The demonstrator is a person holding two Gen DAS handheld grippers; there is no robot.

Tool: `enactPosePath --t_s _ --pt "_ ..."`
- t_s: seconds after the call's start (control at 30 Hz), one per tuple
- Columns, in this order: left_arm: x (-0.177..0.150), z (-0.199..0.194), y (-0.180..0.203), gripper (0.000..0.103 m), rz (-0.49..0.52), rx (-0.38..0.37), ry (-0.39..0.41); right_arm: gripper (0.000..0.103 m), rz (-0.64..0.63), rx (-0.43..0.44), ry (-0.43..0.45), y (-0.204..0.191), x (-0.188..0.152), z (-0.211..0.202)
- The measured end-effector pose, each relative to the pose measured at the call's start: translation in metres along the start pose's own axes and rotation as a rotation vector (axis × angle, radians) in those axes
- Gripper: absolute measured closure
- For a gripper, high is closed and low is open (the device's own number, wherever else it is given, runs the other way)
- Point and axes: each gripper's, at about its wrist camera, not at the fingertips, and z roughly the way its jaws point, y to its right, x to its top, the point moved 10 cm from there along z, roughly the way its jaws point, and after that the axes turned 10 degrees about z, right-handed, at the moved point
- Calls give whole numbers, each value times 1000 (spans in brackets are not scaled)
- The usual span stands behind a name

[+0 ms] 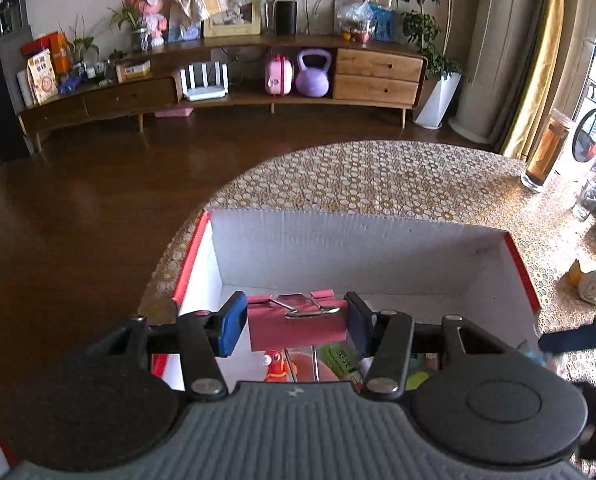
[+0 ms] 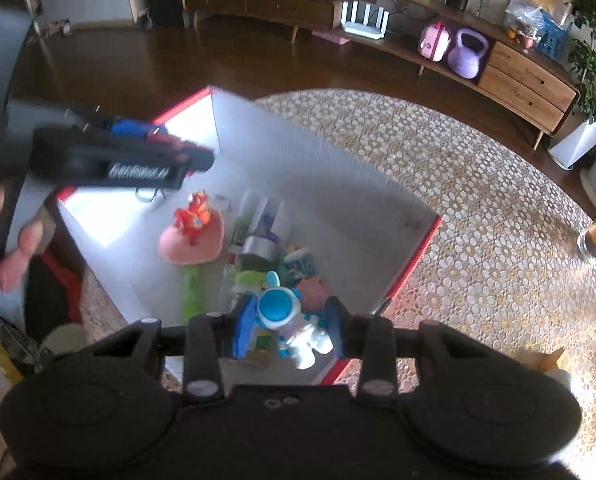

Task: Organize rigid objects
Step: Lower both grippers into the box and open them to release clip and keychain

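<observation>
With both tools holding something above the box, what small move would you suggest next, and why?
Probably open the left tool and drop the pink binder clip: it already hangs inside the white box, above the toys. The right tool holds the astronaut toy over the box too.

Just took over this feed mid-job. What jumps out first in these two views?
The big white box with red edges on the patterned table fills both views, with toys piled on its floor. The left claw grips a pink binder clip over the box, while the right claw holds a white and blue astronaut figure above its near corner.
</observation>
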Motion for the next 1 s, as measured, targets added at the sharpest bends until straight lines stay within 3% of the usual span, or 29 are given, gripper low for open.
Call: enactPosePath --t_s 0.53,0.8,1.0 --pt "-14 70 11 50 -5 -28 -213 66 -136 -64 -66 -12 -19 46" --pt "-26 84 14 50 -17 -54 -270 62 -114 -40 -77 -11 -22 49" --pt "-30 81 14 51 -24 -51 -273 51 -83 -6 -65 -11 -21 43"
